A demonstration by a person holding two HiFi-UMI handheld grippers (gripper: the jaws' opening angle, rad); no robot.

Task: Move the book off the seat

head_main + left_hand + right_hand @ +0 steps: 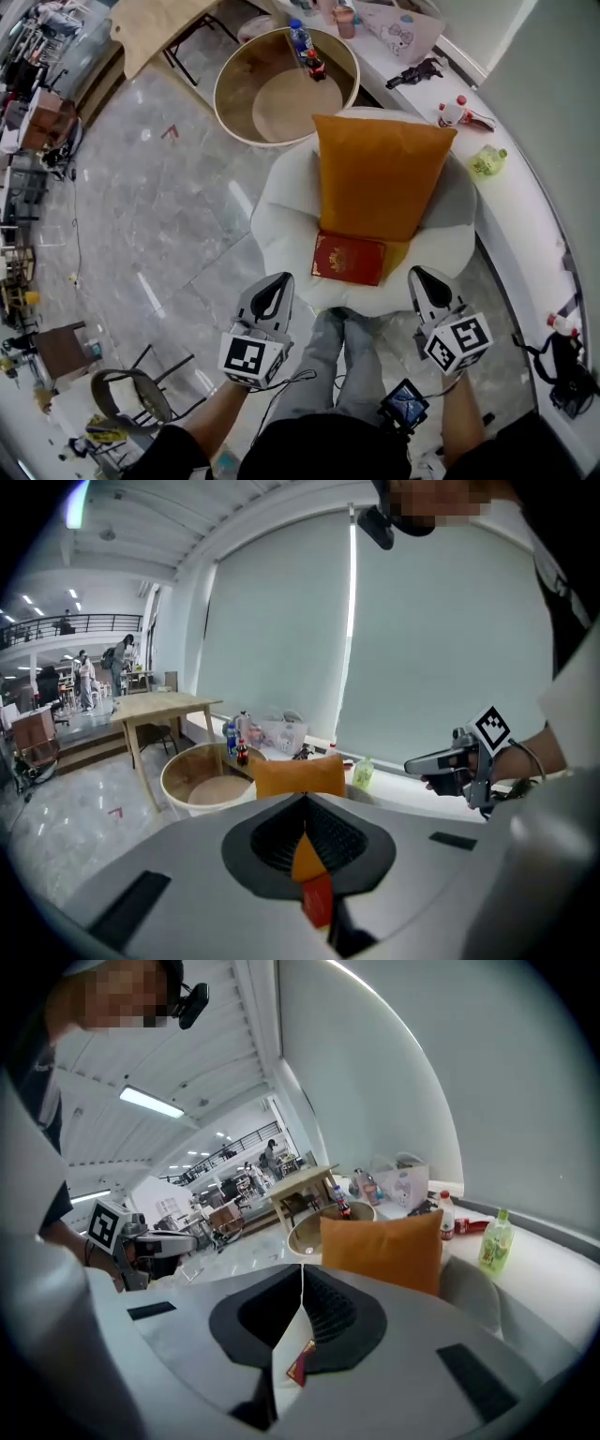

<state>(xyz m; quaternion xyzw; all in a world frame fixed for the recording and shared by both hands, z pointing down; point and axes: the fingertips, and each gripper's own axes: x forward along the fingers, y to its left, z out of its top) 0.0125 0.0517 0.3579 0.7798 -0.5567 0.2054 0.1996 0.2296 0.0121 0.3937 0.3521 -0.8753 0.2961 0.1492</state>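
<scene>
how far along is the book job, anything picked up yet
Done: nothing yet; the red book lies on the white seat, in front of the orange cushion. In hand: nothing; left gripper and right gripper hover short of the seat, jaws together, empty. To do: grip the book and lift it off.

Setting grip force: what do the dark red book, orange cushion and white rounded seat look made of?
Dark red book: probably leatherette or coated board; slight sheen, faint gold pattern.
Orange square cushion: matte woven fabric, soft pinched corners.
White rounded seat: likely matte fabric upholstery, puffy lobes.
</scene>
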